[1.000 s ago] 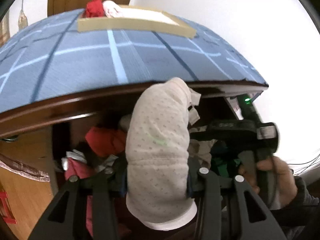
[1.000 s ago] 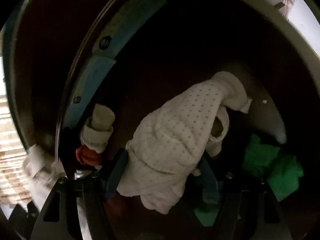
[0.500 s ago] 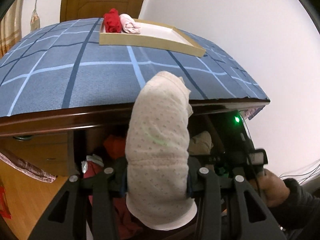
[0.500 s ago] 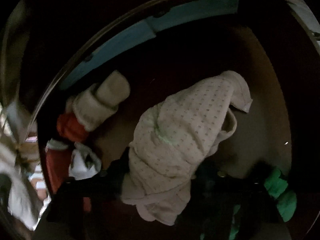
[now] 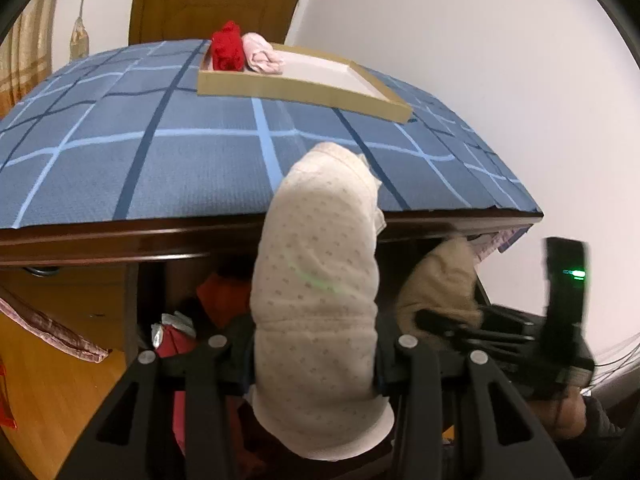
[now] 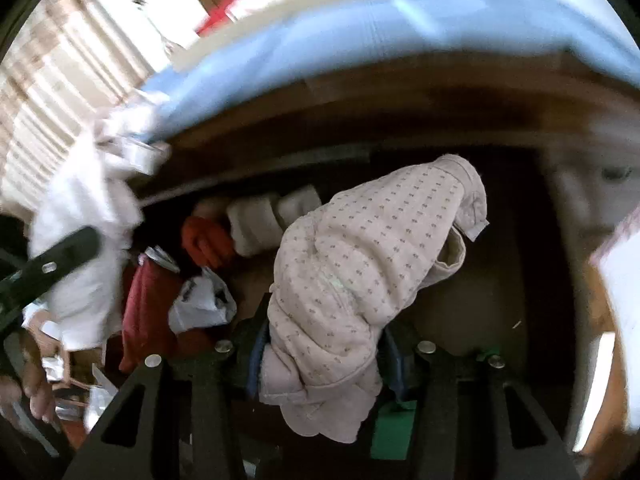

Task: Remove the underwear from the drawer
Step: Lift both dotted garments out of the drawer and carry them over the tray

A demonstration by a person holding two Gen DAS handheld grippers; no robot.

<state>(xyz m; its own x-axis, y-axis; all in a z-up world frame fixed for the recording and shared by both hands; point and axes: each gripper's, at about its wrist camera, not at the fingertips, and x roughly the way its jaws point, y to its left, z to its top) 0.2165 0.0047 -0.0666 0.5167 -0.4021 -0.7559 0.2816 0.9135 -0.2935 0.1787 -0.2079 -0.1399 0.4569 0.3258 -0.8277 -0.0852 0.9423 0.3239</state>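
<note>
We hold two soft, light dotted rolls over the drawer [image 6: 500,272]: left gripper [image 5: 314,354] clamped mid-roll on white underwear [image 5: 316,292]; right gripper [image 6: 320,354] jaws closing on pink underwear [image 6: 360,264], centre frame.

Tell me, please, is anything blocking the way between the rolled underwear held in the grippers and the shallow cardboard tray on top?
Nothing visible does. The left hand-held gripper holds a cream dotted roll of underwear above the dresser edge. The blue checked cloth before the shallow cardboard tray lies bare. The tray's right part looks free beside a red roll and a pink roll.
</note>
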